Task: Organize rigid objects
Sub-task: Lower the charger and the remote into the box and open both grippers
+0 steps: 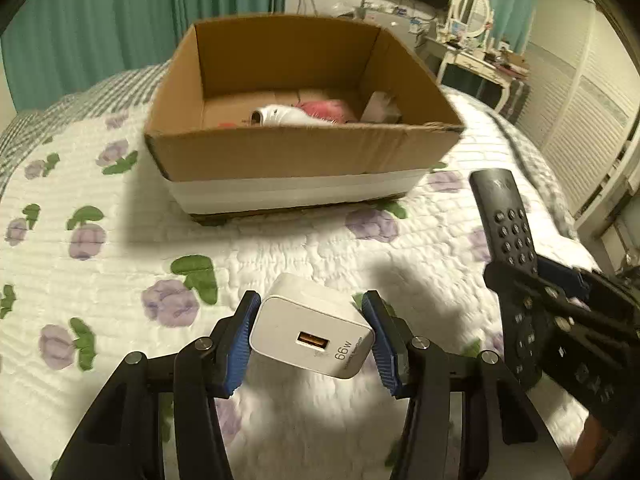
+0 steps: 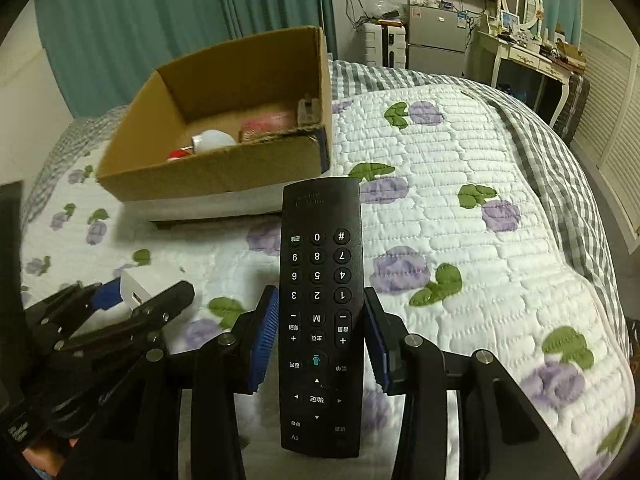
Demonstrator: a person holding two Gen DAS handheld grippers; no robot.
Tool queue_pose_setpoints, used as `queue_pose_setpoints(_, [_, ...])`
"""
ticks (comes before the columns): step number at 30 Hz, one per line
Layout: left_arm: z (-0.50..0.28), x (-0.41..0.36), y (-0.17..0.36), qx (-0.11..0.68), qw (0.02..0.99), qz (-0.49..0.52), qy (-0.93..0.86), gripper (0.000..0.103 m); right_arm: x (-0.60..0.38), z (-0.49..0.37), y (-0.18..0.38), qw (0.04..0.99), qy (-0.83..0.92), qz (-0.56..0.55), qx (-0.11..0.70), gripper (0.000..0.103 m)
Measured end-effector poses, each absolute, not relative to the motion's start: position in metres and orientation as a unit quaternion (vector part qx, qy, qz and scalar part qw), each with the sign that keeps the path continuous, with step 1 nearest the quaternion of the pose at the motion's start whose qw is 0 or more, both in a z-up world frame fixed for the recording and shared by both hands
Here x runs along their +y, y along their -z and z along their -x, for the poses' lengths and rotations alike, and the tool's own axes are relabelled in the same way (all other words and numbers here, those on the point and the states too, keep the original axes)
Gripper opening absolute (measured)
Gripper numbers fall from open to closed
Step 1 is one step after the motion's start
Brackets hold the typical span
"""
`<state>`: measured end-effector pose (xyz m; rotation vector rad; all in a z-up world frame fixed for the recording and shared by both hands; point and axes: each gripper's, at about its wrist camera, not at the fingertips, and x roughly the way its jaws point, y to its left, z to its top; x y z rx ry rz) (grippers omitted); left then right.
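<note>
Nearest the left wrist camera, the white square USB wall charger marked 66W (image 1: pixel 310 330) sits between the blue-padded jaws of the left gripper (image 1: pixel 310 340), which are closed onto its two sides and hold it above the bed. The right gripper (image 2: pixel 320 336) has its jaws closed on the flanks of a long black button-faced remote control (image 2: pixel 320 312), whose far end projects forward past the pads.

The bed carries a white quilted cover with purple flowers and green leaves (image 2: pixel 460 220). On it, ahead of both grippers, stands an open brown cardboard box with a white band around its base (image 1: pixel 296 152). Inside lie a white rounded object (image 1: pixel 280 116), a pink item (image 1: pixel 328 108) and a pale grey piece at the right corner (image 1: pixel 380 108); their identity cannot be confirmed. The box's near wall partly hides these contents.

Teal curtains (image 1: pixel 100 20) hang behind. A white dressing table with an oval mirror (image 1: pixel 472 36) stands at the far right.
</note>
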<state>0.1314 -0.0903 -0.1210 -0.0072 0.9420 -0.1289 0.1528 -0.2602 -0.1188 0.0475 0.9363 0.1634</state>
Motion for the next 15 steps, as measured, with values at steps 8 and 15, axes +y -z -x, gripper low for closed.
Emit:
queue_pose_setpoints(8, [-0.111,-0.083,0.085,0.439,0.893,0.006,0.093,0.053,-0.249,-0.131,0.078,0.899,-0.069,-0.012,0.432,0.04])
queue_pose_setpoints(15, [-0.116,-0.075,0.031,0.398,0.912,0.017,0.101,0.053,-0.238,-0.129,0.03,0.912,-0.071,0.011,0.404,0.04])
